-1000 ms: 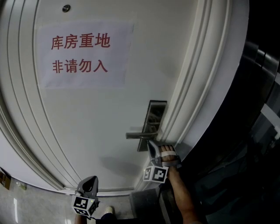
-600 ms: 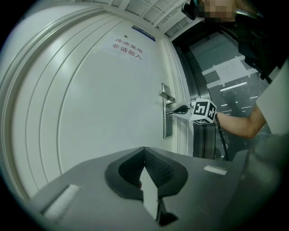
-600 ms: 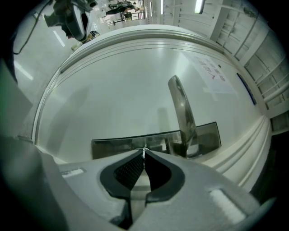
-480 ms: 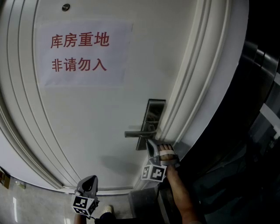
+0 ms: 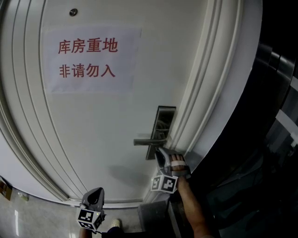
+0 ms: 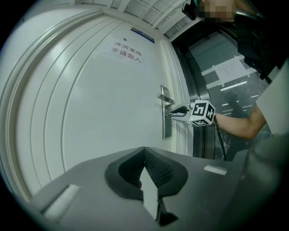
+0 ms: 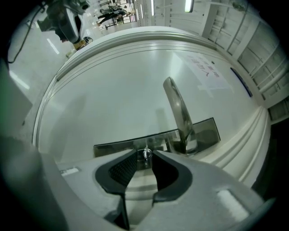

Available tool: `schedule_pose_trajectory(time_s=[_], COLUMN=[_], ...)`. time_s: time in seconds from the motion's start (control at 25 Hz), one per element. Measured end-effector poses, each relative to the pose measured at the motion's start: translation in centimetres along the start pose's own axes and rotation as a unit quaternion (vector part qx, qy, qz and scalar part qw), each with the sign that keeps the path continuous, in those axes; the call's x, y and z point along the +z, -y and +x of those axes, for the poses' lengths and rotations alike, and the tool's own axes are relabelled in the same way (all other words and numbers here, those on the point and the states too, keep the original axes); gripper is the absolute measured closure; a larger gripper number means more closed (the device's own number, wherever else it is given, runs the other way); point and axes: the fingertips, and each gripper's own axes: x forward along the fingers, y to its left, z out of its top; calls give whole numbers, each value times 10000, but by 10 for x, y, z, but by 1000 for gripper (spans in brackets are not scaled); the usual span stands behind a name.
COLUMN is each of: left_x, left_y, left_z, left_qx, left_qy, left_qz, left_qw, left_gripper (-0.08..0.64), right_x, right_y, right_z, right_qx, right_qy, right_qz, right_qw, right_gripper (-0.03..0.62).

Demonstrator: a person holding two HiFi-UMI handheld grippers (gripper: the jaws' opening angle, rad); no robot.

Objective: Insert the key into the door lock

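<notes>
This is looking like a storeroom entrance inside a workplace building. A white panelled door (image 5: pixel 116 139) is carrying a paper notice (image 5: pixel 91 58) in red Chinese print, marking a stockroom and barring entry. A metal lock plate (image 5: pixel 165 116) with a lever handle (image 5: pixel 146 141) is sitting at the door's edge. Pale polished floor (image 5: pixel 14 218) is lying below, dark glass panelling (image 6: pixel 216 67) is running beside the frame, and strip lights (image 7: pixel 188 5) are glowing overhead.

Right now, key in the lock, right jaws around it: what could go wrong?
The right gripper has just been opening its jaws with the key between them; backing out crooked could snag it and drag it from the lock plate.
The door handle stands close beside the jaws; a sideways move might knock it.
</notes>
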Motion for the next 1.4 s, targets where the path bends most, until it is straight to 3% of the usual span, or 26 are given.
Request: schedule_pose_trajectory(time_s=[0.36, 0.6, 1.12, 1.28, 1.4], left_x=[5, 7, 10, 12, 12], left_y=[5, 10, 25, 28, 30], left_z=[-5, -9, -23, -28, -30], left_qx=[-9, -28, -92, -74, -65], left_qy=[50, 70, 101, 122, 138], left_qz=[59, 93, 150, 147, 152], left_qw=[10000, 9999, 9998, 9998, 9998], left_gripper=[558, 558, 558, 558, 558], right_x=[7, 6, 1, 2, 2], right_y=[2, 7, 22, 27, 25], right_z=[-11, -23, -66, -85, -98], right_qx=[37, -33, -356, -466, -506], right_qy=[262, 298, 378, 550, 623], right_qz=[252, 441, 819, 1327, 1827], right_qw=[9993, 9986, 9953, 9885, 9799], right_gripper=[374, 364, 529, 589, 589])
